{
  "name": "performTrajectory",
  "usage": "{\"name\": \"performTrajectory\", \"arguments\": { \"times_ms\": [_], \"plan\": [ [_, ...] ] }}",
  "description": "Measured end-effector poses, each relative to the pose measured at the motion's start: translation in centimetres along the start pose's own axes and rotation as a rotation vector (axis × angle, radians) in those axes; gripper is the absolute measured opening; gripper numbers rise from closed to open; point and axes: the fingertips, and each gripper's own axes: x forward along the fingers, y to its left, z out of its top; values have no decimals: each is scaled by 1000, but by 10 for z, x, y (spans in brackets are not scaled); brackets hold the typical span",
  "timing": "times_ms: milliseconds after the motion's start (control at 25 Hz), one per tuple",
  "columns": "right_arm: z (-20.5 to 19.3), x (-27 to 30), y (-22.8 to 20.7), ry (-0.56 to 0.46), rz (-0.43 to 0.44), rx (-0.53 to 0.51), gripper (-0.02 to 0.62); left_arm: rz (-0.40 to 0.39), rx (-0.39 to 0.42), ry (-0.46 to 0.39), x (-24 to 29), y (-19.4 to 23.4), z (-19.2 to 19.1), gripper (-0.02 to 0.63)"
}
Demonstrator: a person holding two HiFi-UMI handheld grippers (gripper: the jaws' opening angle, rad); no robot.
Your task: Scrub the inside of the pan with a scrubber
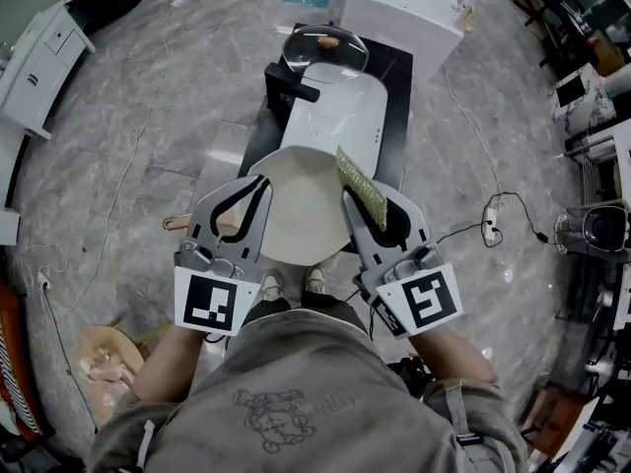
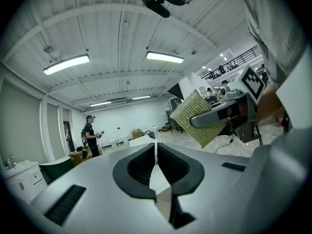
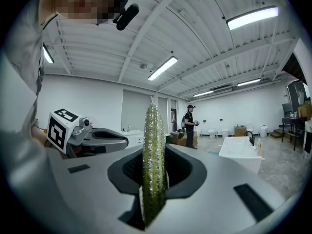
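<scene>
Marble floor (image 1: 148, 116) below; left gripper (image 1: 258, 187) pinches pan (image 1: 301, 210) rim; right gripper (image 1: 353, 205), just beside, clamps scrubber (image 1: 362, 187); scrubbing pressure could twist pan free.

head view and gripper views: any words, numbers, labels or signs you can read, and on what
No readable text anywhere.
Dark print on the grey sweatshirt: too blurred to read.
Black-and-white square markers on the left-hand cube and the right-hand cube: patterns only, no letters.

Jaws of the right gripper (image 3: 156, 172) clamp the green scrubber (image 3: 153, 130) upright, edge-on.
</scene>
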Motion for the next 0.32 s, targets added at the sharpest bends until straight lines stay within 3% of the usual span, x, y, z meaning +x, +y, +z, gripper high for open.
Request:
{"name": "performTrajectory", "arguments": {
  "times_ms": [320],
  "plan": [
    [-4, 0, 3, 2, 4, 5, 73, -1, -10, 11, -1, 0, -6, 29]
  ]
}}
